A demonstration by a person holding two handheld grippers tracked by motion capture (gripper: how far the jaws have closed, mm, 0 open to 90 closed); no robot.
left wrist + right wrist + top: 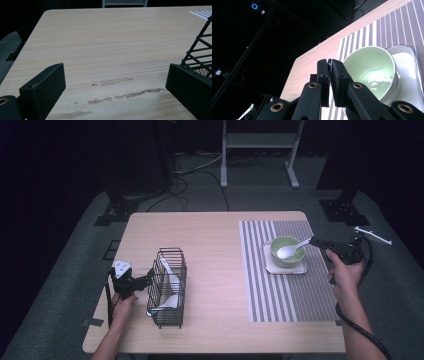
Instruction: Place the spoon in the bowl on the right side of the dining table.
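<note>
Toward the right edge of the counter (215,230), on the striped mat (290,295), a green bowl (287,251) sits on a small white tray (300,268). The right tool (314,240) has its jaws pressed together on the handle of a white spoon (290,250), whose scoop end lies inside the bowl; in the right gripper view the jaws meet with almost no gap just above the bowl's rim, though the handle itself is hard to make out there. This spoon looks nearly delivered: it seems to need only letting go.

Near the left front corner stands a black wire basket (168,287), upright, with what look like two more white spoons (169,292) leaning inside it. The left tool (148,282) rests beside the basket's left wall with its jaws spread; in the left gripper view one jaw is up against the wire, bare wood between the two. It looks to be steadying the basket. Whether the remaining spoons must also move I cannot tell.
</note>
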